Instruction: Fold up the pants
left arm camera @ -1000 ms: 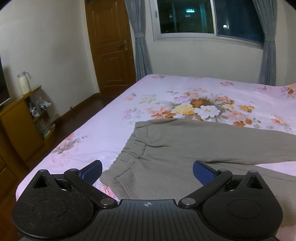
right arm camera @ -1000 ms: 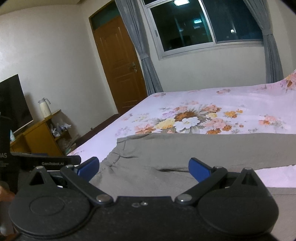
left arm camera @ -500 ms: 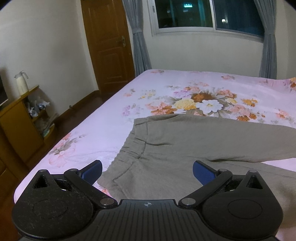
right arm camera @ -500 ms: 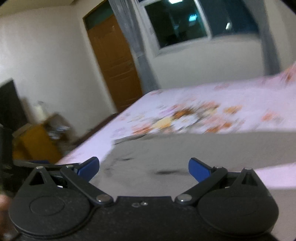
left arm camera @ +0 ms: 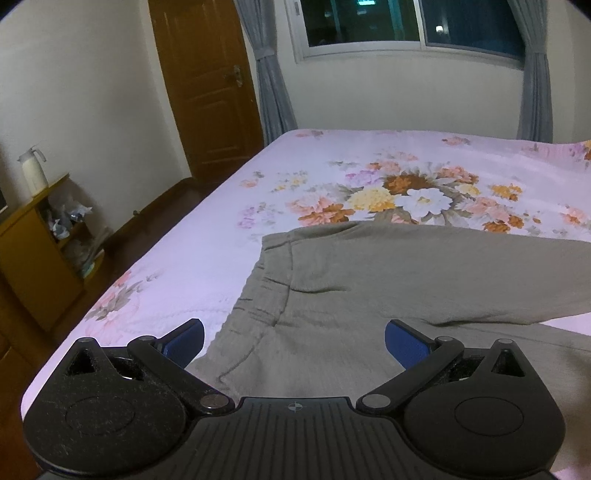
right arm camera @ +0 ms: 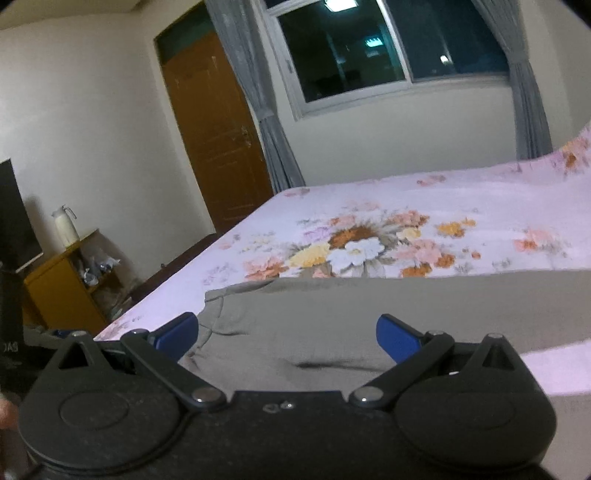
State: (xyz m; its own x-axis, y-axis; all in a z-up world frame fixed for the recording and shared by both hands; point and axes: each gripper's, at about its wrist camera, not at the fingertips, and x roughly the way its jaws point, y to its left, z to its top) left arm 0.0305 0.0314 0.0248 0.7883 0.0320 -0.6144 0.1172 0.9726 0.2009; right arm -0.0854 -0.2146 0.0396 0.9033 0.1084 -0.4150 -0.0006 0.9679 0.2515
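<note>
Grey-olive pants (left arm camera: 388,280) lie flat on the floral bedspread (left arm camera: 332,173), waistband to the left, legs running off to the right. They also show in the right wrist view (right arm camera: 369,310). My left gripper (left arm camera: 294,341) is open and empty, hovering just above the waistband end near the bed's front edge. My right gripper (right arm camera: 287,334) is open and empty, low over the pants near the crotch, where a dark crease shows.
A wooden door (left arm camera: 207,81) and grey curtains (left arm camera: 271,70) stand at the back by a dark window (left arm camera: 406,22). A wooden shelf unit (left arm camera: 33,254) with a white thermos (left arm camera: 33,170) stands left of the bed. A dark screen (right arm camera: 14,214) shows at far left.
The left gripper has moved forward and lower over the waistband. The right gripper has swung right and dipped lower toward the pants. Both stayed open.
</note>
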